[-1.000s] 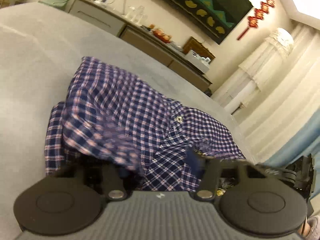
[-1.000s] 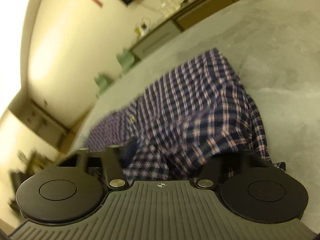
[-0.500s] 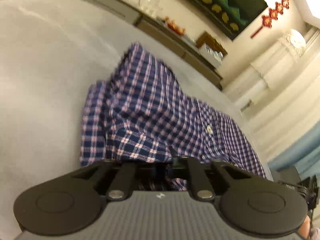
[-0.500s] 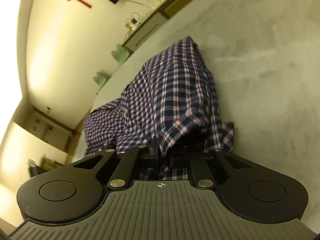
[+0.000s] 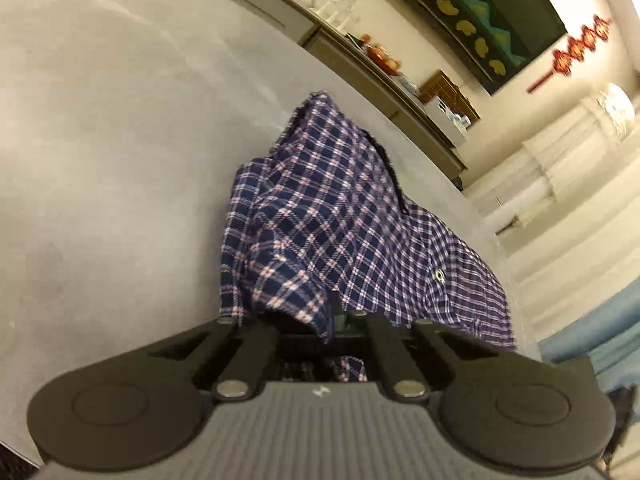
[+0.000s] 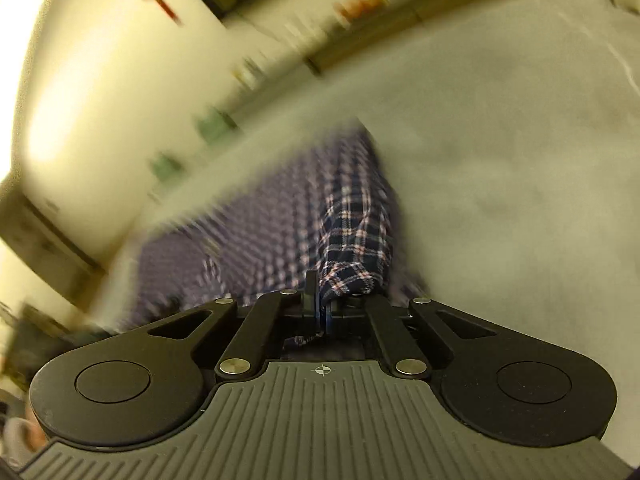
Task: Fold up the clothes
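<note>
A navy plaid shirt (image 5: 340, 216) with red and white lines lies bunched on a grey table (image 5: 100, 140). My left gripper (image 5: 334, 316) is shut on a fold of the shirt's near edge, and the cloth drapes over its fingertips. In the right wrist view, which is blurred by motion, the same shirt (image 6: 352, 216) stretches away from my right gripper (image 6: 320, 300), which is shut on a fold of the cloth. The shirt rises in a ridge between the two grips.
A long sideboard (image 5: 360, 64) with bottles and boxes stands along the far wall beyond the table. Pale curtains (image 5: 580, 200) hang at the right. The grey table (image 6: 520, 180) spreads to the right of the shirt in the right wrist view.
Both grippers have closed on the shirt's near edge and pulled it up and toward me. The cloth has drawn into a narrower ridge. The right gripper is moving fast now.
</note>
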`<state>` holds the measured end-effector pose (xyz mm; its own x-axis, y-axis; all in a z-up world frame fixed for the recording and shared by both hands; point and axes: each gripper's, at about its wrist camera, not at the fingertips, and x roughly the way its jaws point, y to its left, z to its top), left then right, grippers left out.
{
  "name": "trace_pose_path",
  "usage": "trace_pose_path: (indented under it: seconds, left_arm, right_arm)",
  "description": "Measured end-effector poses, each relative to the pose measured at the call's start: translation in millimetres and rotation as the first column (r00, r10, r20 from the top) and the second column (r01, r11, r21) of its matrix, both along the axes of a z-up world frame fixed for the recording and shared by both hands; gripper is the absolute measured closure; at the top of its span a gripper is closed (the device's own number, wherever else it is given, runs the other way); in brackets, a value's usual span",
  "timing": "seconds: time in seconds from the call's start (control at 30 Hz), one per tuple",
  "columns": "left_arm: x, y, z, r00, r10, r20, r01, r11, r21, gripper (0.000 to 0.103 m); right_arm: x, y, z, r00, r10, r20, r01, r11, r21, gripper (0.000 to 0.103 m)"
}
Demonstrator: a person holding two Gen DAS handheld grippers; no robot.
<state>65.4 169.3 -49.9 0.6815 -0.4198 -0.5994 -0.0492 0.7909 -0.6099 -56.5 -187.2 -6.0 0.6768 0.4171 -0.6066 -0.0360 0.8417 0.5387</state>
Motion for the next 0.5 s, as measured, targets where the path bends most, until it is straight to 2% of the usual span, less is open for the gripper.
trace_pose_path:
  seconds: [0.17,0.23,0.27,0.3,0.37,0.43,0.5]
  left_arm:
    - [-27,3,28,0.995,-0.029,0.090,0.020,0.995,0.102,0.084]
    - [-38,7,46,0.987,-0.048,0.151,0.027,0.990,0.137,0.084]
    - [-41,11,57,0.980,-0.054,0.192,0.022,0.986,0.163,0.084]
    - [-41,14,70,0.970,-0.056,0.237,0.009,0.980,0.196,0.084]
    - [-32,14,92,0.948,-0.074,0.308,-0.016,0.960,0.280,0.084]
    - [-2,2,107,0.935,-0.141,0.325,0.021,0.937,0.348,0.082]
    - [41,-20,112,0.935,-0.225,0.275,0.107,0.916,0.386,0.079]
  right_arm:
    - [-3,-3,13,1.000,0.004,0.012,-0.003,0.996,-0.087,0.099]
    - [-9,-8,22,0.998,-0.040,0.046,0.047,0.988,-0.151,0.073]
    - [-16,-11,31,0.990,-0.091,0.104,0.113,0.965,-0.236,0.064]
    - [-19,-8,39,0.981,-0.097,0.168,0.146,0.940,-0.309,0.057]
    - [-22,2,56,0.955,-0.069,0.289,0.195,0.880,-0.433,0.056]
    - [-1,18,60,0.956,0.027,0.292,0.121,0.870,-0.479,0.055]
    - [23,34,62,0.952,0.130,0.276,0.032,0.857,-0.514,0.055]
